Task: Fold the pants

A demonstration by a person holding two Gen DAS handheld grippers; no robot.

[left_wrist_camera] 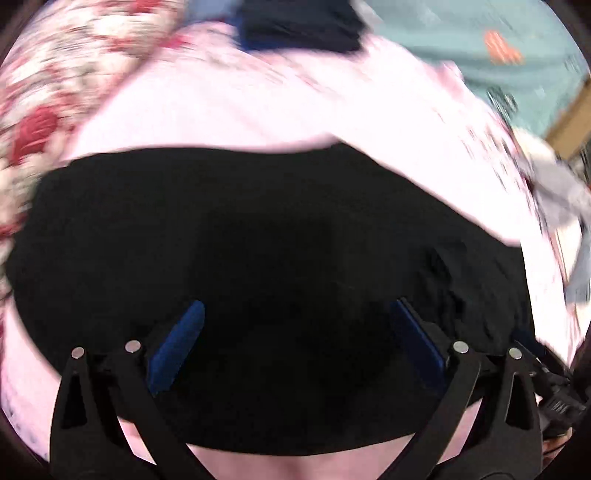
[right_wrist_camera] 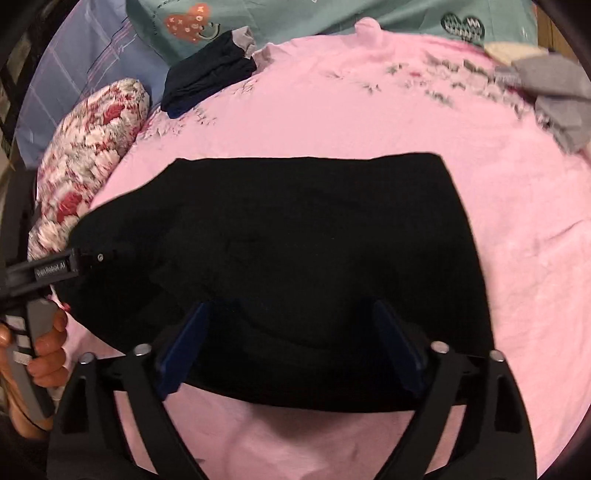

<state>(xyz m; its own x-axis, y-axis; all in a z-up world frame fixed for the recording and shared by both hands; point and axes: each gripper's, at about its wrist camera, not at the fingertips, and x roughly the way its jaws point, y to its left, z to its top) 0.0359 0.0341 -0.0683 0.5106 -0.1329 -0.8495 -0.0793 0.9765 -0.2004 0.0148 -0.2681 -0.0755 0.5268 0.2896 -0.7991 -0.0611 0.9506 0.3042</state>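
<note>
The black pants (right_wrist_camera: 295, 236) lie folded flat as a broad dark rectangle on the pink bedsheet (right_wrist_camera: 369, 122). My right gripper (right_wrist_camera: 290, 304) hovers over their near edge, open, its blue pads (right_wrist_camera: 184, 347) wide apart with only flat cloth below. In the blurred left wrist view the same pants (left_wrist_camera: 258, 229) fill the middle. My left gripper (left_wrist_camera: 297, 302) is open above them, pads (left_wrist_camera: 177, 343) spread and gripping nothing. The right wrist view catches the left gripper's body (right_wrist_camera: 55, 266) at the pants' left end, held by a hand (right_wrist_camera: 48, 354).
A red-and-white floral pillow (right_wrist_camera: 88, 162) lies left of the pants. A dark folded garment (right_wrist_camera: 210, 77) rests at the far left of the sheet, a grey garment (right_wrist_camera: 557, 103) at the far right. A teal blanket (right_wrist_camera: 295, 18) and a blue checked cloth (right_wrist_camera: 85, 62) lie beyond.
</note>
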